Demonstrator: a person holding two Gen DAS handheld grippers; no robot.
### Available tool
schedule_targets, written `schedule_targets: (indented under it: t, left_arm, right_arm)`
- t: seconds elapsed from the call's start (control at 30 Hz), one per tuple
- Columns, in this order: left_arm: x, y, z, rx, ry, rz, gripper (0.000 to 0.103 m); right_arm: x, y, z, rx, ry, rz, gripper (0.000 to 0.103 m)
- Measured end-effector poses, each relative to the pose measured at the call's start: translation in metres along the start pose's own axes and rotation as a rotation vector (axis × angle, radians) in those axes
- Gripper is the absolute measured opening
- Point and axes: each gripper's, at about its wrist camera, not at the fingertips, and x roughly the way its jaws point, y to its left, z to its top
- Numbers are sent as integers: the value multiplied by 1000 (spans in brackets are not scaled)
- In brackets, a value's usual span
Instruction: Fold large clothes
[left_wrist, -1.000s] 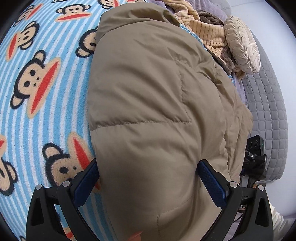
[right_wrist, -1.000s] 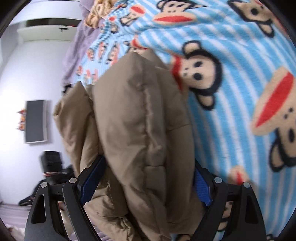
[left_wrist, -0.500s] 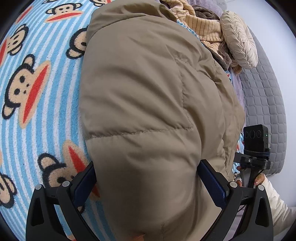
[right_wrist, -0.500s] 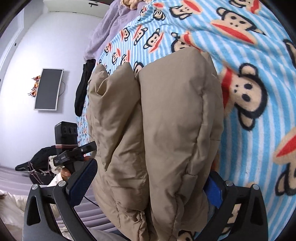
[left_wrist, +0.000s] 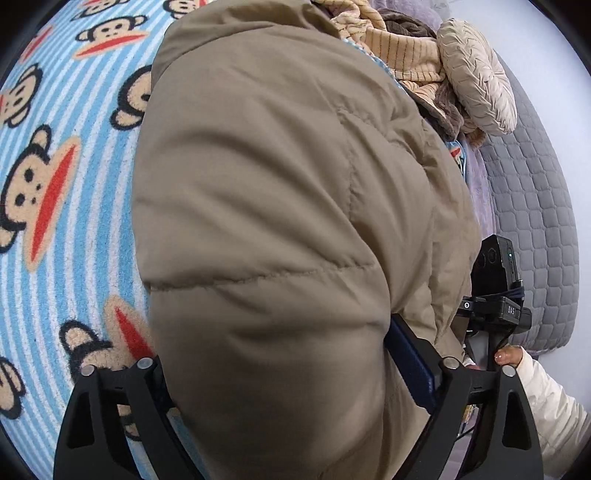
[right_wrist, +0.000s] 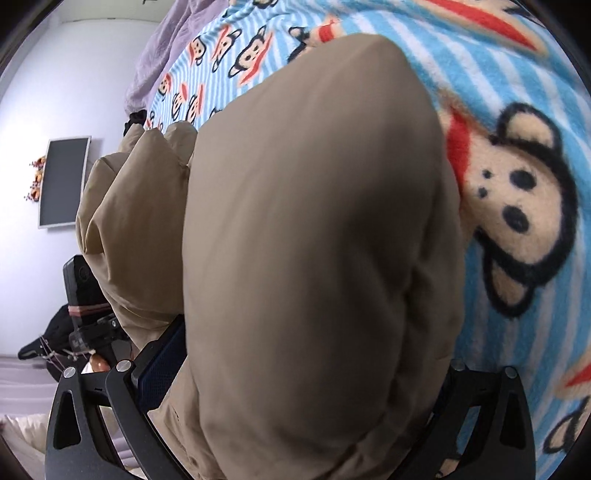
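A tan puffy jacket lies bunched on a blue striped monkey-print blanket. My left gripper is shut on a thick fold of the jacket, which bulges between its wide-set blue pads. In the right wrist view the same jacket fills the middle, and my right gripper is shut on another thick fold of it; only the left pad shows. Each view shows the other gripper at the jacket's edge.
A heap of beige and brown clothes and a pleated round cushion lie at the far end. A grey quilted cover lies right. A purple sheet and wall screen lie left.
Both grippers have carried the jacket further over the blanket; the fold bulges larger and closer in both views, and the right wrist view has swung towards the room.
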Motion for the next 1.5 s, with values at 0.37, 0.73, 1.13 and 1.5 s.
schedule_targets:
  t: [0.37, 0.73, 1.13, 1.5]
  left_arm:
    - [-51, -25, -1, 57, -93, -24, 69]
    - [-149, 63, 42, 70, -161, -7, 69]
    - [-208, 222, 80, 15, -193, 151, 76]
    - [-247, 217, 61, 77, -366, 343, 84]
  right_arm:
    - [-20, 15, -22, 72, -60, 86, 53]
    - [5, 112, -20, -22, -122, 143, 52]
    - [146, 233, 10, -61, -102, 169, 52]
    - [132, 262, 4, -68, -159, -205, 59]
